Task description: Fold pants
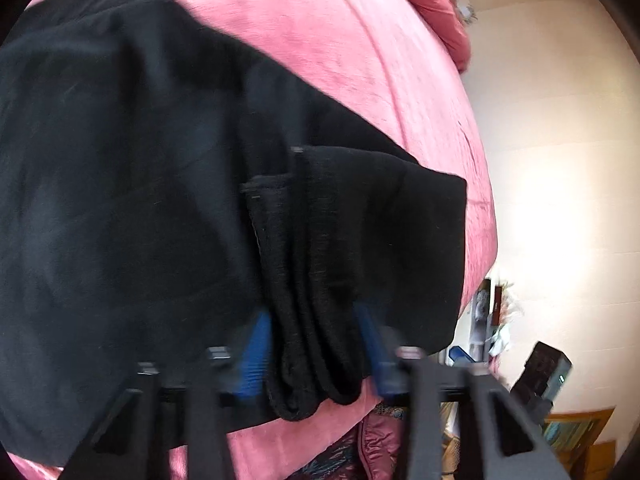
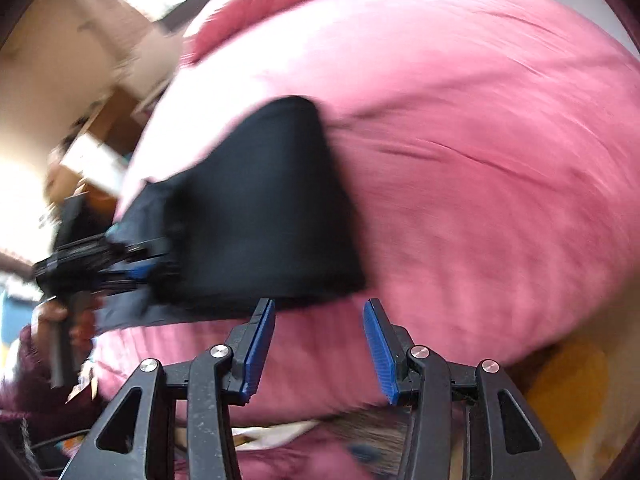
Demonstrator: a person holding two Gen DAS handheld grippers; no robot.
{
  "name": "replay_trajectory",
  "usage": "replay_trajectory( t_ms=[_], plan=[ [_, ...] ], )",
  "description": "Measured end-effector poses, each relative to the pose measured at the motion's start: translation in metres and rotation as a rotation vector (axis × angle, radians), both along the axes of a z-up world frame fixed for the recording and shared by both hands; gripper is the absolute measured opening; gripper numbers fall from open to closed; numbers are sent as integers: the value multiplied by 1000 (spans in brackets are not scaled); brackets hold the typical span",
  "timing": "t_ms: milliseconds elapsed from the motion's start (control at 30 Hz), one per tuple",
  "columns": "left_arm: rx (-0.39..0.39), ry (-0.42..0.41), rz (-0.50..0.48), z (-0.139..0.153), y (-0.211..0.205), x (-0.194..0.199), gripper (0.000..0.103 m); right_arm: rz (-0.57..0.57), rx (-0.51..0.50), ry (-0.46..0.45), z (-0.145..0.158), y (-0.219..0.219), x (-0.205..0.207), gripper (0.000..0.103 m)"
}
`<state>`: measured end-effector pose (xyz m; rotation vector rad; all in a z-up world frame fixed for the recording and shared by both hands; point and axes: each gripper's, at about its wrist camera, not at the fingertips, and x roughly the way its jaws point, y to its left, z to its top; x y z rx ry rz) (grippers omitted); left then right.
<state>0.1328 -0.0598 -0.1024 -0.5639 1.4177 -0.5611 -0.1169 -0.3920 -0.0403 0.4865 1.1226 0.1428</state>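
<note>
Black pants (image 1: 120, 184) lie on a pink bedspread (image 1: 320, 40). My left gripper (image 1: 316, 344) has a thick bunched fold of the pants between its blue pads (image 1: 256, 348) and is shut on it near the bed's edge. In the right wrist view the pants (image 2: 272, 208) lie as a folded black slab on the bedspread (image 2: 480, 160). My left gripper (image 2: 132, 264) grips their left end there. My right gripper (image 2: 320, 340) is open and empty, just in front of the pants' near edge, above the bedspread.
A red pillow (image 1: 440, 4) lies at the far end of the bed. A cream wall (image 1: 560, 160) and cluttered shelves (image 1: 492, 320) stand beyond the bed's side. A yellow object (image 2: 568, 380) sits low at the right. Patterned dark-red cloth (image 1: 376, 436) hangs below the bed edge.
</note>
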Motion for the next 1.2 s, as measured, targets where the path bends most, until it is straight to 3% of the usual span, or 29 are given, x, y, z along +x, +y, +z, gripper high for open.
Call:
replay_trajectory(
  t_ms=[33,133,167,233,300,500,567,600,633,733,833,900,1033,1133,1200],
  plan=[
    [6,-21,-4,3,-1,-1,21,-26,-6,20,-6,-5,-3,49],
    [-17,-107,-10,24,2,-6,16,-23,-30,54,-17,-6,-3,49],
    [-40,-133,-3,31,6,-6,15,-13,-31,59,-20,-3,-4,49],
    [-101,-190,13,53,16,-5,15,2,-41,60,-21,-2,-8,61],
    [-163,-239,26,76,26,-4,15,16,-41,49,-21,1,-9,65],
    [-213,-327,3,105,36,-8,14,19,-67,-7,-14,27,10,64],
    [-183,-343,9,103,37,-12,14,-46,-108,-32,-11,24,13,54],
    [-171,-330,17,98,41,-10,14,-71,-99,-30,-12,21,15,41],
    [-153,-307,26,91,46,-7,14,-82,-99,-19,-15,19,16,34],
    [-64,-225,49,57,60,-15,13,-75,-137,17,-27,23,18,26],
    [11,-122,63,15,77,-22,13,-51,-144,40,-39,31,19,26],
    [54,-95,67,-4,86,-27,14,-39,-144,44,-40,33,21,27],
    [49,-109,82,-4,99,-29,17,48,-164,87,-36,36,26,43],
    [94,-164,45,5,88,-34,18,163,-206,115,-27,39,16,45],
    [118,-189,32,12,82,-34,20,226,-228,84,-10,43,9,45]
  ],
)
